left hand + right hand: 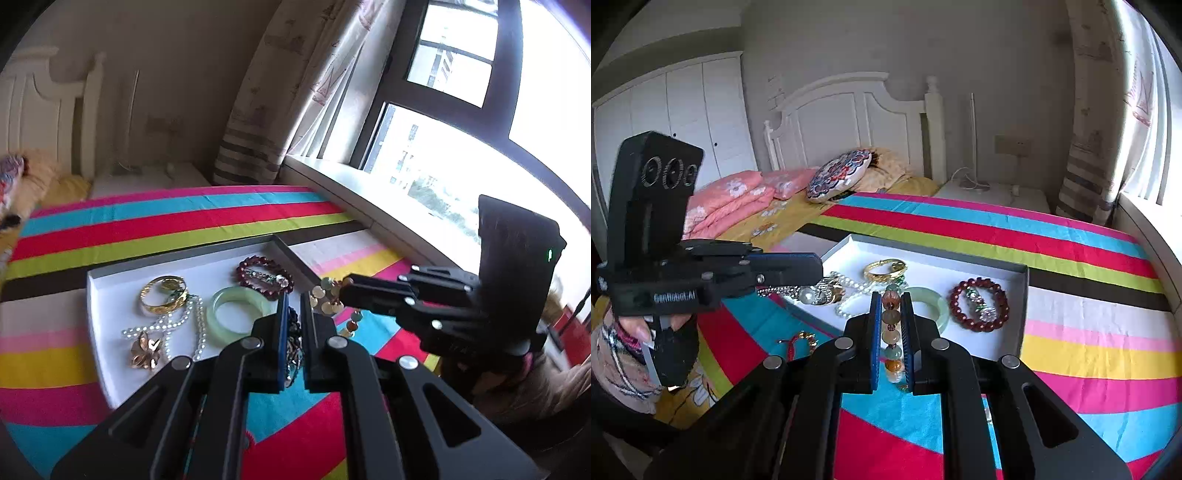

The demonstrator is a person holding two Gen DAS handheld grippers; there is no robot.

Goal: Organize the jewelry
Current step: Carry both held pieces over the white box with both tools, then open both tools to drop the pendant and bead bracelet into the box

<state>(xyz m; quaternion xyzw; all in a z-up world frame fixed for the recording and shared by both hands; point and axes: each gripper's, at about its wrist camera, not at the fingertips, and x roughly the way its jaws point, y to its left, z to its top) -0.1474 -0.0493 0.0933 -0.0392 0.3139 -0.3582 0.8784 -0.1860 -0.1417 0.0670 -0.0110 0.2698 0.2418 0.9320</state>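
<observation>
A white tray (110, 291) lies on the striped bedspread. It holds a gold bangle (164, 295), a pearl necklace (177, 323), a gold flower brooch (146, 349), a jade bangle (236, 310) and a dark red bead bracelet (266, 277). My left gripper (294, 325) is shut on a dark silvery chain piece (294, 347) at the tray's near right corner. My right gripper (891, 332) is shut on a multicoloured bead bracelet (891, 317), held above the tray's near edge; it shows in the left wrist view (328, 299) too.
A red cord bracelet with gold beads (801, 341) lies on the bedspread left of the tray (1004, 343). Pillows (731, 199) and a white headboard (849, 122) are at the far end. A window sill (332, 184) runs along the right.
</observation>
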